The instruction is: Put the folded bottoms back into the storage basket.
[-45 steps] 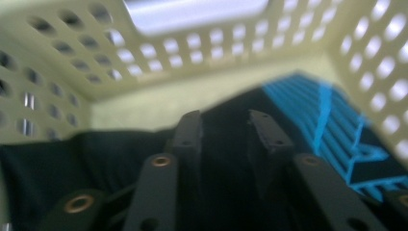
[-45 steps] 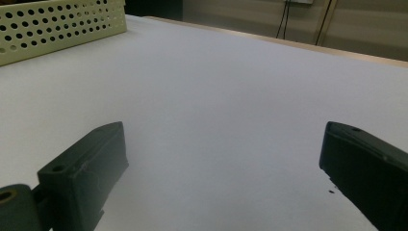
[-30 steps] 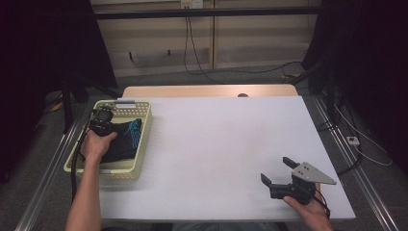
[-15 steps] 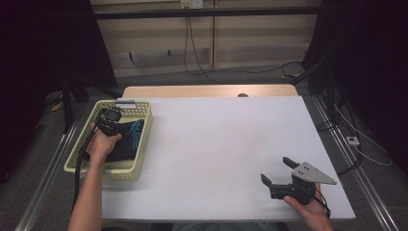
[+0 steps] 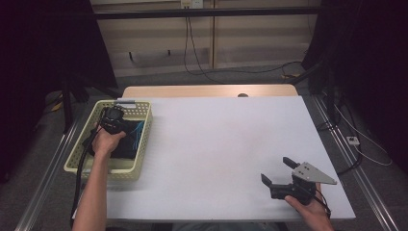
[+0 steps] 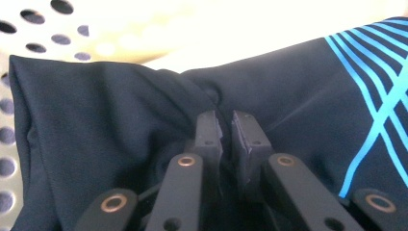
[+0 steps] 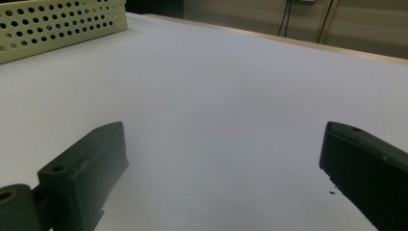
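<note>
While left tongs (image 6: 226, 127) pinch dark garment (image 6: 120, 125) in basket (image 5: 77, 159), right tongs (image 5: 281, 171) wide, table (image 5: 216, 139) w/ open room.

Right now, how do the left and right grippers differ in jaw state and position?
The left gripper has its jaws nearly closed, pinching a fold of the dark navy fabric garment with light blue stripes; the right gripper has its jaws spread wide with nothing between them. The left one sits inside the pale yellow perforated plastic basket; the right one is low over the white table at its near right corner. Both are black, two-jawed and hand-held.
</note>
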Tool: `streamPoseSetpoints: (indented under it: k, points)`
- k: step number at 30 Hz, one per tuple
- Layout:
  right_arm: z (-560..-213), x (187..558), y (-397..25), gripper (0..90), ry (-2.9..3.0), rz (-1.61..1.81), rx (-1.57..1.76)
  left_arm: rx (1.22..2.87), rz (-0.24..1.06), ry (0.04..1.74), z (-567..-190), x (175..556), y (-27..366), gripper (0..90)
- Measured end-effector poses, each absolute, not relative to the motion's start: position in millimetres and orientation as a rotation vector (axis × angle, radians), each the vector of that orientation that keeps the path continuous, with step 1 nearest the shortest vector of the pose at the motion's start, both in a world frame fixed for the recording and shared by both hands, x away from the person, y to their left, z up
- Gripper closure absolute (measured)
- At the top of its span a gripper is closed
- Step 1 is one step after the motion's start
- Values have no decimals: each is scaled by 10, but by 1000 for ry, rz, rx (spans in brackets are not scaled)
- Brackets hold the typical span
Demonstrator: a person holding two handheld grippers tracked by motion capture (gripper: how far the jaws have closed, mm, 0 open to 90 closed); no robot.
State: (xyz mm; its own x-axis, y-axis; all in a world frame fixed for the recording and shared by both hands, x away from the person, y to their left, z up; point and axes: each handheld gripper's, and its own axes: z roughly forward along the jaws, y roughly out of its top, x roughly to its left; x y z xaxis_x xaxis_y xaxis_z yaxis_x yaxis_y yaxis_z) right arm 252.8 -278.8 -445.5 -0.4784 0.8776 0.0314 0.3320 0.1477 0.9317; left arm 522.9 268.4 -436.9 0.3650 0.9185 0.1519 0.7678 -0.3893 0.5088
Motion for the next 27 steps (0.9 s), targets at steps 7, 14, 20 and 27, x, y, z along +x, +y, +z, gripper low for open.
streamPoseSetpoints:
  k: [7,14,20,27]
  points:
    - [-4459,2538,-2784,24,1897,1319,1149,2245,592,1469,-4381,5251,2694,805]
    - [-4458,2535,-2782,25,1898,1316,1148,2192,592,1452,-4333,5242,2661,751]
    - [-4455,2531,-2791,26,1892,1315,1150,2072,628,1423,-4155,5197,2724,717]
    - [-4452,2527,-2791,26,1891,1319,1149,2021,638,1364,-4061,5125,2749,533]
